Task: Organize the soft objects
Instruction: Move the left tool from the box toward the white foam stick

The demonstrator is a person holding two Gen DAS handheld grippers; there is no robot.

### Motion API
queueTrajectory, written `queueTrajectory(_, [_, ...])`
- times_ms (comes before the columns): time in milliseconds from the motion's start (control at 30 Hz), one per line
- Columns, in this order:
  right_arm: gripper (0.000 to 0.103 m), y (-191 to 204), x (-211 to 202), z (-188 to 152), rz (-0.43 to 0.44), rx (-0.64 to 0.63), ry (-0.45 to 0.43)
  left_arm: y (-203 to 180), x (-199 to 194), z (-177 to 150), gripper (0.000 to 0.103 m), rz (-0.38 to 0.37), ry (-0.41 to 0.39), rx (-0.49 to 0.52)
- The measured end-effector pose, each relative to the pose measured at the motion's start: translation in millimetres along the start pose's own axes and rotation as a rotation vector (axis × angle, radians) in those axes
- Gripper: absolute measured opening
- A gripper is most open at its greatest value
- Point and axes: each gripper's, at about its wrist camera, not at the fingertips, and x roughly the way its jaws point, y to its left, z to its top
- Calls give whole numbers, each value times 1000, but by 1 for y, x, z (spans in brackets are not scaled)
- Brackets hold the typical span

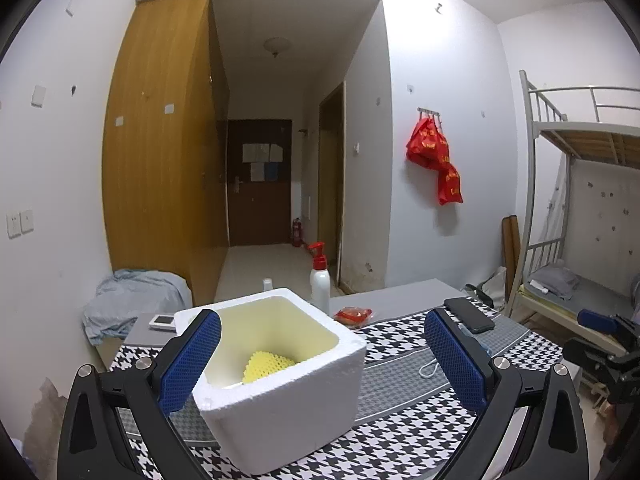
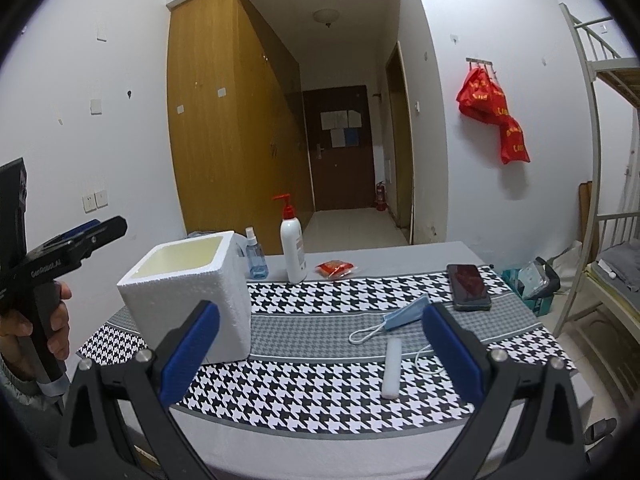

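Note:
A white foam box (image 1: 280, 396) stands on the houndstooth cloth, and a yellow foam net (image 1: 265, 365) lies inside it. My left gripper (image 1: 322, 320) is open above the box's near side, its left finger over the rim, holding nothing. In the right wrist view the box (image 2: 188, 292) stands at the left. A white foam strip (image 2: 391, 368) and a blue face mask (image 2: 404, 314) lie on the cloth to its right. My right gripper (image 2: 320, 312) is open and empty, held short of the strip and mask.
A phone (image 2: 468, 286), a red packet (image 2: 336, 269), a pump bottle (image 2: 293, 248) and a blue spray bottle (image 2: 256, 258) stand further back. A hand (image 2: 52, 316) holds the left gripper at the left edge. A bunk bed (image 1: 568, 208) stands to the right.

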Motion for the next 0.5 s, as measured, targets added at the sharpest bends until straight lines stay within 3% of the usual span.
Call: queueTrajectory(500, [103,-8,-36,-8,-44,-12,-48,-22,-24,-17,102,-37,-24,-2])
